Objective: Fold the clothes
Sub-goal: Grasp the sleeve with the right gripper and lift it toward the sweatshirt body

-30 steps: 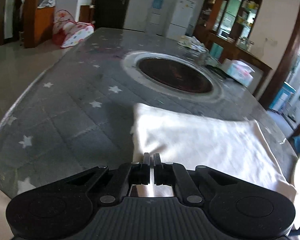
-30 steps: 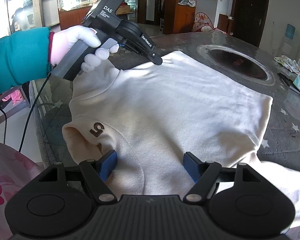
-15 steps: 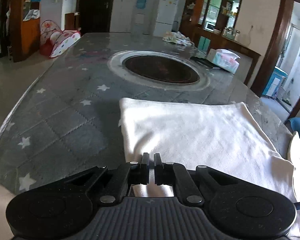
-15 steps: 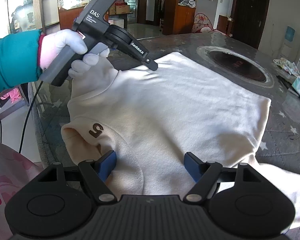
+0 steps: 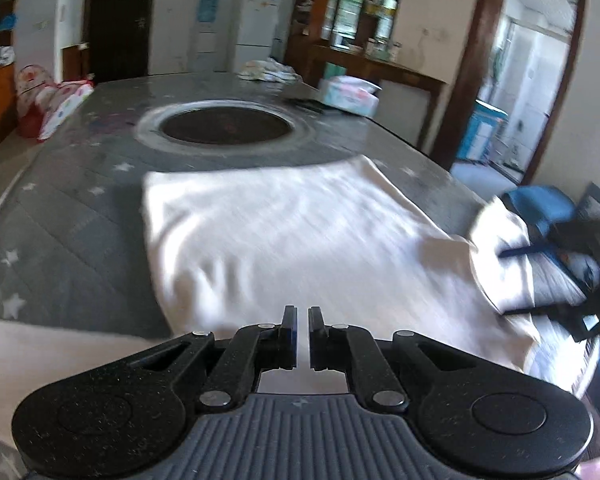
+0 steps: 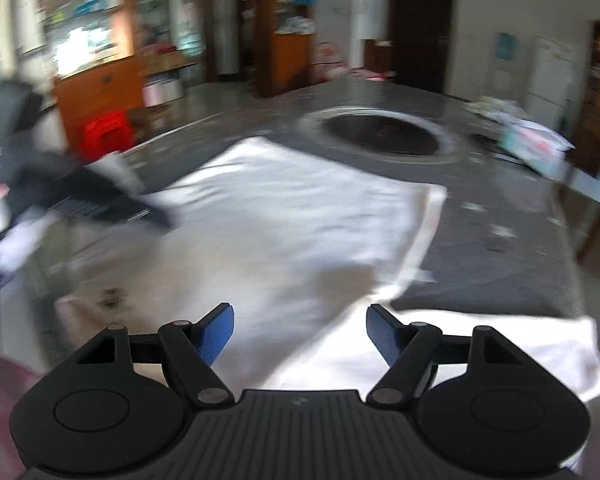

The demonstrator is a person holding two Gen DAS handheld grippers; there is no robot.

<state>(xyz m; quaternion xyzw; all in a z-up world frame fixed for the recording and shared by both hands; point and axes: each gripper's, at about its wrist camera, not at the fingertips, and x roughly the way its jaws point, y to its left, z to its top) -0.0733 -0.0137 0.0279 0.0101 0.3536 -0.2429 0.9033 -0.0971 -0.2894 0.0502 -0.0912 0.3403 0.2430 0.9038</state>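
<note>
A cream sweatshirt (image 5: pixel 284 236) is spread flat on a grey star-patterned table (image 5: pixel 72 216), on the near side of the round dark recess (image 5: pixel 224 126) set in the tabletop. The left gripper (image 5: pixel 303 322) is seen with its fingers nearly together, a thin gap between them, over the garment's near edge; whether cloth is pinched cannot be told. The right gripper (image 6: pixel 300 330) is held with its blue-padded fingers (image 6: pixel 216 334) wide apart above the sweatshirt. Both views are blurred.
</note>
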